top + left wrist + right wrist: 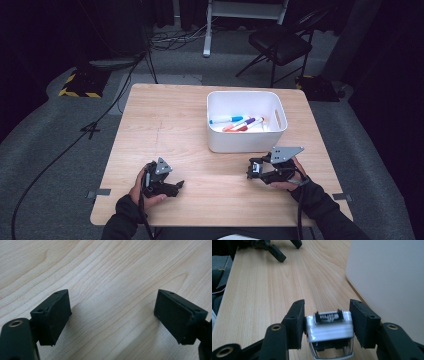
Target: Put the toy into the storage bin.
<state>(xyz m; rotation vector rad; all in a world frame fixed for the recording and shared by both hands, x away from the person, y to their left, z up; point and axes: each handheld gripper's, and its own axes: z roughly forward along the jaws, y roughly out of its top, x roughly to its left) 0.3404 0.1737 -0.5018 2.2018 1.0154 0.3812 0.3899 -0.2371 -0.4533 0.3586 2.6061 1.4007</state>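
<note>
High view: you sit at the near edge of the worktop (pixel 165 120), a gripper in each hand, with the white bin (pixel 247 143) ahead on the right half.
Left gripper (pixel 176 186): its jaws stand apart with bare wood between them, as the left gripper view makes plain; it holds nothing and rests low over the near left part of the worktop.
Right gripper (pixel 250 170): in the right gripper view your pads are clamped on both sides of a small white-and-black stamp-like block (pixel 329 326); I cannot read its label.
Held item, place: between your right jaws, just in front of the bin's near wall and below its rim.
Done so far: judging by the contents, part of the sorting looks finished, since several markers (pixel 239 123) with blue, purple, orange and red parts already lie inside the bin.
Left to do: the block looks bound for the bin, which would mean lifting it above the rim, carrying it over the opening and letting go.
In the way: the bin's near wall stands between your right gripper and the opening, so a level push would strike it.
Surroundings: a black folding chair (pixel 281 46) and loose cables (pixel 172 37) sit on the floor beyond the worktop, well apart from your hands.
</note>
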